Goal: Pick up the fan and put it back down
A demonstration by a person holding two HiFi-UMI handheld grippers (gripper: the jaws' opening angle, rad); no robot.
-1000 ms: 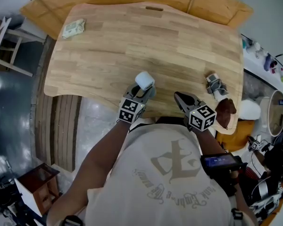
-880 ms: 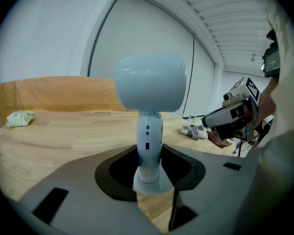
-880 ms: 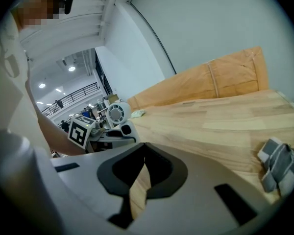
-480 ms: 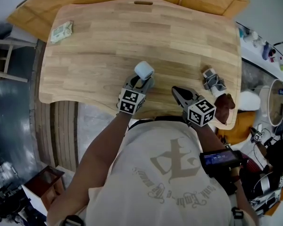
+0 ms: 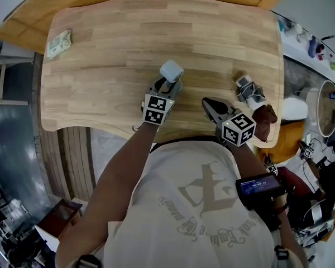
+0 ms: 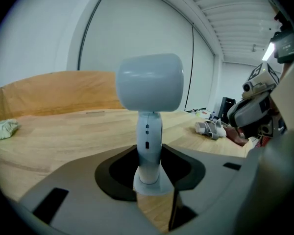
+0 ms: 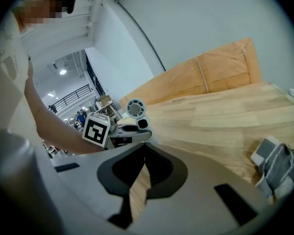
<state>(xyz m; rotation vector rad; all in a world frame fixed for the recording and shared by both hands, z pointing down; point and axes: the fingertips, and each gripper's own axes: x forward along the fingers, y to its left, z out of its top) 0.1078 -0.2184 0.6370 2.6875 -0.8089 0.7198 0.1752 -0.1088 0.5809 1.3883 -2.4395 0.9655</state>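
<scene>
The left gripper (image 5: 166, 88) squeezes the fan (image 5: 171, 71) by its thin stem, upright over the near middle of the table (image 5: 111, 49). The right gripper (image 5: 211, 106) is closed on nothing. The fan looks light, hard, smooth and top-heavy, so hold the stem.

Left tool (image 6: 149, 176): we see its grey jaws closed on the fan's stem, a dark pad against each side.
Fan (image 6: 149, 88): white and upright; rounded head above the jaws, slim stem with small dark marks, round foot low between the jaws.
Bench (image 6: 63, 136): pale wood planks, stretching far and to both sides.
Crumpled wad (image 6: 4, 129): pale, on the bench at the far left.
Grey-white bundle (image 6: 209, 128): on the bench to the right, well apart from the fan.
Right tool (image 6: 257, 106): at the right edge, near the bundle; we see only part of its body.
Tan panel (image 6: 54, 89): behind the bench's far edge.
</scene>
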